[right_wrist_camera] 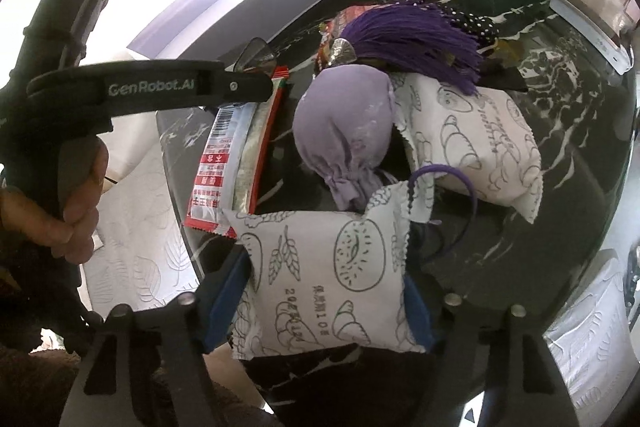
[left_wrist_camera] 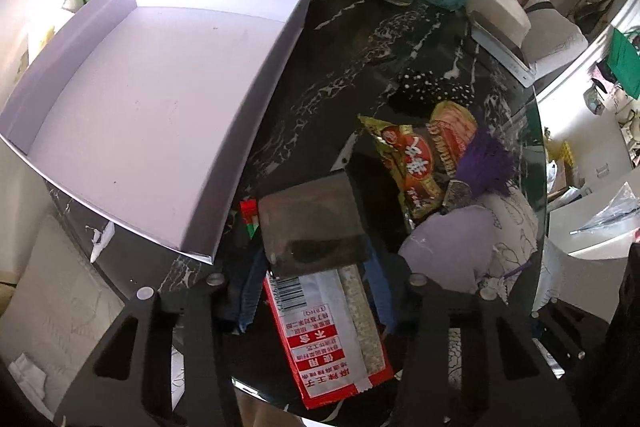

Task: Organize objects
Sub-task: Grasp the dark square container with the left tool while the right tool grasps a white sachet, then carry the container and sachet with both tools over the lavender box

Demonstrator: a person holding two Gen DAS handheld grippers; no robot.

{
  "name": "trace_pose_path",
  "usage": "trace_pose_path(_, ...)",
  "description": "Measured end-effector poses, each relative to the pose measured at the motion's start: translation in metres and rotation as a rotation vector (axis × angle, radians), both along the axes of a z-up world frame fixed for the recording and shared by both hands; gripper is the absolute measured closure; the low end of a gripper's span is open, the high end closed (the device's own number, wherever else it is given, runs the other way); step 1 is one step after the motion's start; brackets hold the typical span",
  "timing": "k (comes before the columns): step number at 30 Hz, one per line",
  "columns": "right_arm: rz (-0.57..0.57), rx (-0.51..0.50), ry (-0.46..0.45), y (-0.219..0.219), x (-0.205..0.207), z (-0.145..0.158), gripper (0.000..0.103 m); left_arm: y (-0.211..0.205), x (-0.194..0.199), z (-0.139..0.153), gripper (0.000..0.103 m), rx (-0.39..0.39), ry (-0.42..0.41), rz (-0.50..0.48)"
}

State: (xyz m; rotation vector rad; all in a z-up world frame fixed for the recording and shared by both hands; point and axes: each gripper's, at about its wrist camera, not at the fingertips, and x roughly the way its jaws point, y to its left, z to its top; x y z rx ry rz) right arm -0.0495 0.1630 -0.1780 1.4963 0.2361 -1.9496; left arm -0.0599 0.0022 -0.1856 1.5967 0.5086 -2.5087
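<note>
Left wrist view: my left tongs (left_wrist_camera: 310, 291) straddle the red and white sachet (left_wrist_camera: 326, 331), blue pads at its long edges though I cannot tell whether they press; barcode and Chinese print on it, unreadable to me; its long axis runs from frame bottom up toward centre, a brown block (left_wrist_camera: 310, 223) over its upper end; white open box (left_wrist_camera: 152, 107) upper left on the dark marbled surface (left_wrist_camera: 344, 39); right wrist view: my right tongs (right_wrist_camera: 320, 311) clamp the white pastry-print packet (right_wrist_camera: 324, 283) at lower centre, pads on both sides; "GenRobot.AI" reads on the other gripper's arm (right_wrist_camera: 152, 89) at left.
</note>
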Motion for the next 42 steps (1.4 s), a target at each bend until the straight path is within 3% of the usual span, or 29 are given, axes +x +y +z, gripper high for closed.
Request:
trace_pose_path(17, -0.059, 0.018, -0.001, 0.023, 0.016, 0.005, 0.036, 0.019, 0.032, 0.004, 0.059, -0.020, -0.061, -0.106)
trace_pose_path(22, -0.068, 0.020, 0.008, 0.025, 0.017, 0.005, 0.035, 0.022, 0.034, -0.003, 0.059, -0.040, -0.074, -0.090)
trace_pose_path(26, -0.067, 0.020, 0.017, 0.025, 0.015, 0.003, 0.035, 0.022, 0.030, -0.006, 0.047, -0.081, -0.080, -0.079)
trace_pose_path(30, -0.065, 0.004, 0.011, 0.028, 0.015, 0.002, 0.035, 0.019, 0.026, -0.011, 0.046, -0.069, -0.084, -0.063)
trace_pose_path(32, -0.057, -0.010, 0.006, 0.030, 0.016, 0.002, 0.036, 0.018, 0.028, -0.009, 0.047, -0.056, -0.057, -0.068)
trace_pose_path(34, -0.055, -0.023, 0.001, 0.032, 0.015, 0.002, 0.038, 0.020, 0.028, -0.009, 0.059, -0.055, -0.044, -0.080)
trace_pose_path(42, -0.041, -0.053, 0.001, 0.038, 0.011, 0.010, 0.039, 0.032, 0.034, 0.004, 0.060, -0.061, -0.033, -0.116)
